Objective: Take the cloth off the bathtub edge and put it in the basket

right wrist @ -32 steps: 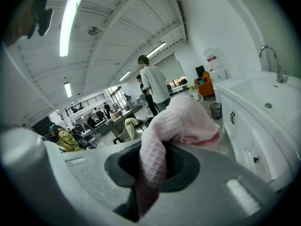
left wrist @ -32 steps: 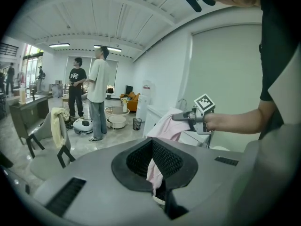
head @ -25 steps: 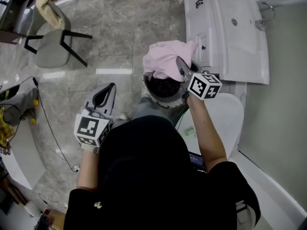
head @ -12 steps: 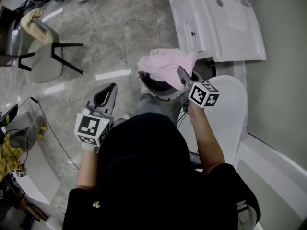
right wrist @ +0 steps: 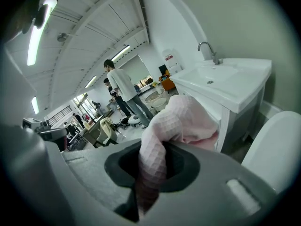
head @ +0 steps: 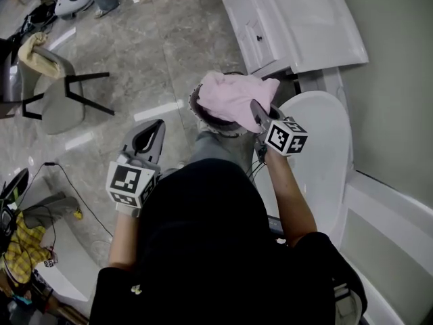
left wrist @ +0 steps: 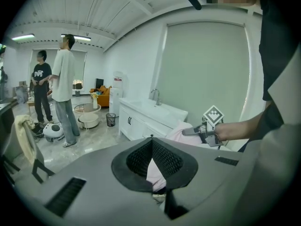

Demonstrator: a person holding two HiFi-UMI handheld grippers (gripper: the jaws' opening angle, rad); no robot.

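My right gripper [head: 257, 112] is shut on a pink waffle cloth [head: 233, 95]. The cloth hangs over the round dark basket [head: 201, 119], which stands on the floor in front of me, and covers most of its mouth. In the right gripper view a twisted fold of the cloth [right wrist: 183, 119] runs down between the jaws of the right gripper [right wrist: 150, 147]. My left gripper [head: 154, 124] is held to the left of the basket, shut with nothing in it. From the left gripper view, the cloth [left wrist: 181, 132] shows beyond the closed tips of the left gripper [left wrist: 151, 138].
A white toilet [head: 325, 154] stands right of the basket, with a white vanity and sink [head: 298, 26] beyond it. The bathtub edge [head: 389, 225] runs along the lower right. A grey chair [head: 54, 90] and cables lie on the marble floor to the left. Two people [left wrist: 63, 88] stand farther off.
The cloth in my right gripper has come lower over the basket and now covers more of its opening. My left gripper has stayed where it was. The head view has swung.
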